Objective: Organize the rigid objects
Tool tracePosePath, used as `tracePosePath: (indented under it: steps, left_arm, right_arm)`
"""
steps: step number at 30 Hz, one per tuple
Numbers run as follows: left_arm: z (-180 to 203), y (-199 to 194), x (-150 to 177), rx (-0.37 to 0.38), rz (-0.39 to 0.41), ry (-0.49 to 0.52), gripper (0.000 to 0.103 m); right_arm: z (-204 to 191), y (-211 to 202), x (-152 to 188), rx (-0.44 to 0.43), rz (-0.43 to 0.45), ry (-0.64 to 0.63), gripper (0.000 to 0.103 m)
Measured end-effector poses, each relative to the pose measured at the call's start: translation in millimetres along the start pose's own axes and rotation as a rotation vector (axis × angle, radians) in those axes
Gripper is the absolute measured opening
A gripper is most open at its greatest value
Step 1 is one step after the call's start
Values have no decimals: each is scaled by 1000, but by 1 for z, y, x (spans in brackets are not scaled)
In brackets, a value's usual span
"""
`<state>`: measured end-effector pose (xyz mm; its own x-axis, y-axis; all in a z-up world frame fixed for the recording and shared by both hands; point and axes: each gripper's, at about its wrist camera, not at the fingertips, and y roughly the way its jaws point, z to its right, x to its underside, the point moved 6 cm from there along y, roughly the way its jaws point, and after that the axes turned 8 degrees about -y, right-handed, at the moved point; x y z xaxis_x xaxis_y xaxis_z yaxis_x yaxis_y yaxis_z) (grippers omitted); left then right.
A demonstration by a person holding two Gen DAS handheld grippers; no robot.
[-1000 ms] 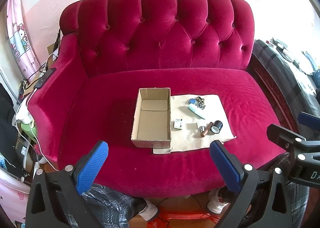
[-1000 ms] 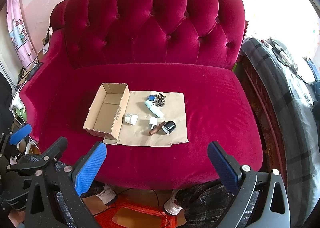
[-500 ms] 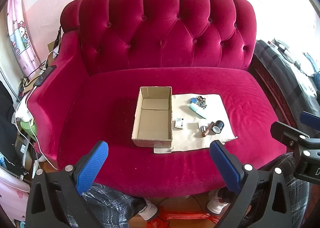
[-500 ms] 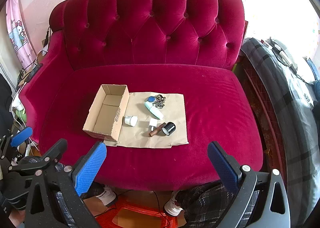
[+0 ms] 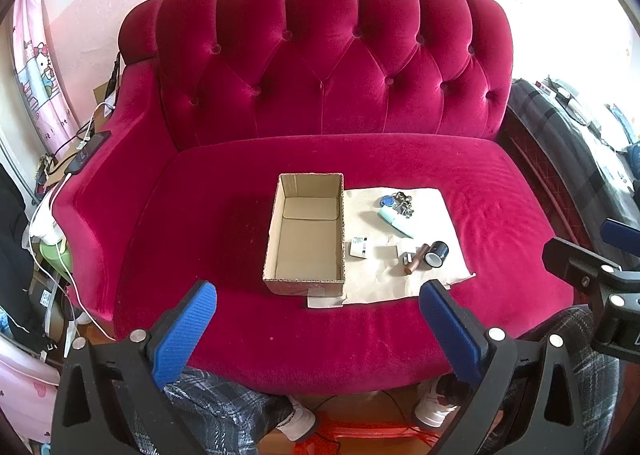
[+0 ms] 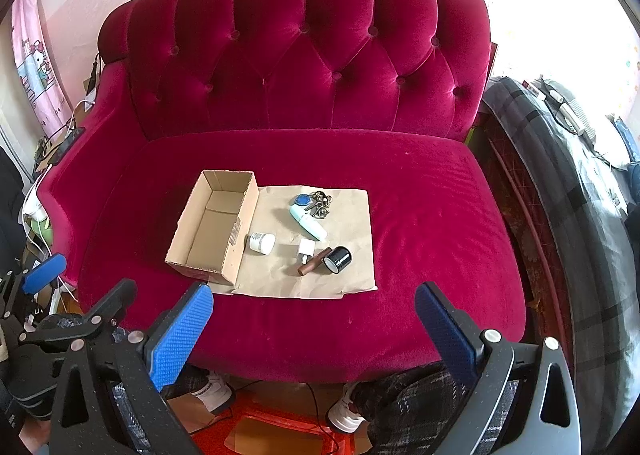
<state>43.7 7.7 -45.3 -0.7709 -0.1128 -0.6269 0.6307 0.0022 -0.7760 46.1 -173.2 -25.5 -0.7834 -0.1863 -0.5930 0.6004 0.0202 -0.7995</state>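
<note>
An open, empty cardboard box (image 5: 306, 231) (image 6: 214, 225) sits on a brown paper sheet (image 6: 344, 275) on the red sofa seat. Right of the box lie a white jar (image 6: 262, 243), a white plug (image 6: 306, 248), a brown stick (image 6: 314, 261), a black tape roll (image 6: 338, 260), a pale blue tube (image 6: 308, 222) and keys with a blue tag (image 6: 316, 202). My left gripper (image 5: 316, 329) is open and empty, in front of the sofa's edge. My right gripper (image 6: 314, 329) is open and empty, also short of the sofa.
The red tufted sofa (image 5: 328, 67) has a high back and a raised left arm (image 5: 84, 191) with a phone and cables on it. A bed with a plaid cover (image 6: 568, 191) stands at the right. The person's legs and shoes (image 6: 212, 393) are below the grippers.
Both grippers have moved slightly closer to the sofa; the box and objects appear a little nearer. Nothing was picked up or moved.
</note>
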Motion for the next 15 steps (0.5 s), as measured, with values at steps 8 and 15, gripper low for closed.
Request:
tracePosePath:
  steps: [8, 15]
  left_arm:
    - [1, 1, -1, 3, -2, 0, 103]
    - [-1, 11, -6, 3, -15, -3, 103]
  right_arm:
    - [1, 4, -5, 4, -2, -1, 103]
    - [4, 9, -10, 6, -1, 5, 103]
